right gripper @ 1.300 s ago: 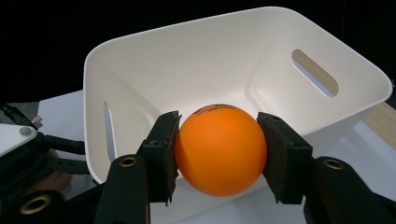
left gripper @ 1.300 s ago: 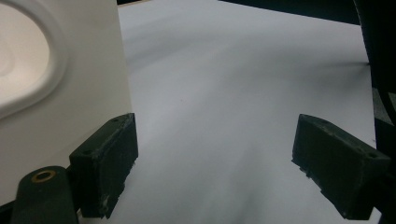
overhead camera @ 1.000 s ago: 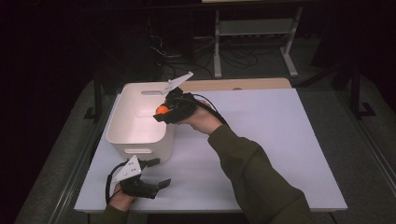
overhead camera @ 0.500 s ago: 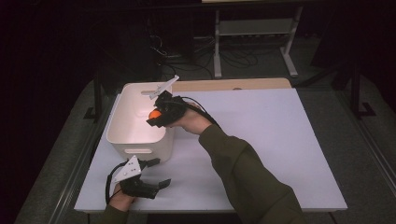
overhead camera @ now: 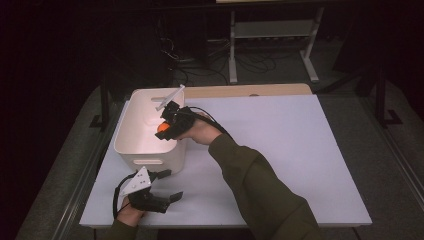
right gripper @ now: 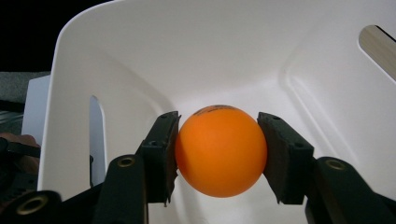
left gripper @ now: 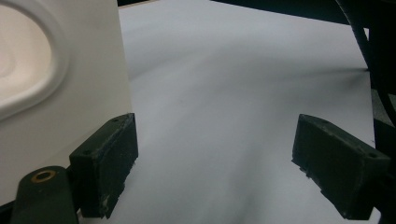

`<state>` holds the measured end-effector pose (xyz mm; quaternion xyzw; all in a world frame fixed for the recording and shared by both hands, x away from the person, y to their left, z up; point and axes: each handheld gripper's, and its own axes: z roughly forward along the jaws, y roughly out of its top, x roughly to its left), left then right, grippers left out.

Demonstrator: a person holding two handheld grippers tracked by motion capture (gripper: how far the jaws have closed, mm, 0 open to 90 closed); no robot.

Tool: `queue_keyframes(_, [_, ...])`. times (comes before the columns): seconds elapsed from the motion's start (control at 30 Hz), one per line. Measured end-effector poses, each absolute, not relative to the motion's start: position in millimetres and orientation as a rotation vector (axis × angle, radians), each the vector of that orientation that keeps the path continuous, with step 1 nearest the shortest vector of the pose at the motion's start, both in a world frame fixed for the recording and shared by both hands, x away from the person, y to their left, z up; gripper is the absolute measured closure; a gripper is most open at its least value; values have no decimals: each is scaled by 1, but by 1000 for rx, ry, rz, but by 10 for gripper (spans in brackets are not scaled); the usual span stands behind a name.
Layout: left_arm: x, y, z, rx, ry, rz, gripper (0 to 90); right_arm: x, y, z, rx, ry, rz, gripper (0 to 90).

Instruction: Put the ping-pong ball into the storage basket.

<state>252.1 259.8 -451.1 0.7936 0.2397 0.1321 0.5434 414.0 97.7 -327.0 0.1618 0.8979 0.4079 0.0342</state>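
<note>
An orange ball (right gripper: 220,150) is clamped between both jaws of my right gripper (right gripper: 218,156), which is shut on it. In the high view that gripper (overhead camera: 167,126) reaches over the right rim of a white plastic bin (overhead camera: 131,145), with the ball (overhead camera: 162,128) hanging inside the bin's opening. The bin's inner walls (right gripper: 224,56) and slotted handles surround the ball. My left gripper (overhead camera: 168,184) rests open on the white table (overhead camera: 280,150) just in front of the bin. Its jaws (left gripper: 212,172) stand wide apart with nothing between them, next to the bin's outer wall (left gripper: 60,93).
A wooden board (overhead camera: 250,91) lies along the table's far edge behind the bin. Beyond it stand a metal rack (overhead camera: 272,35) and cables on a dark floor. The table's right half is bare white surface.
My right gripper has carried the orange ball leftward from beside the bin's right rim to over its inside. The left gripper has stayed where it was.
</note>
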Motion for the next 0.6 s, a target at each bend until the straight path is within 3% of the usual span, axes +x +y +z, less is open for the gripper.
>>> queue_keyframes(0.27, [252, 260, -451, 1887, 568, 314, 142, 414, 94, -323, 510, 2737, 1275, 391])
queue_keyframes(0.6, [252, 260, -451, 1886, 569, 314, 141, 412, 76, -310, 535, 2685, 1304, 359])
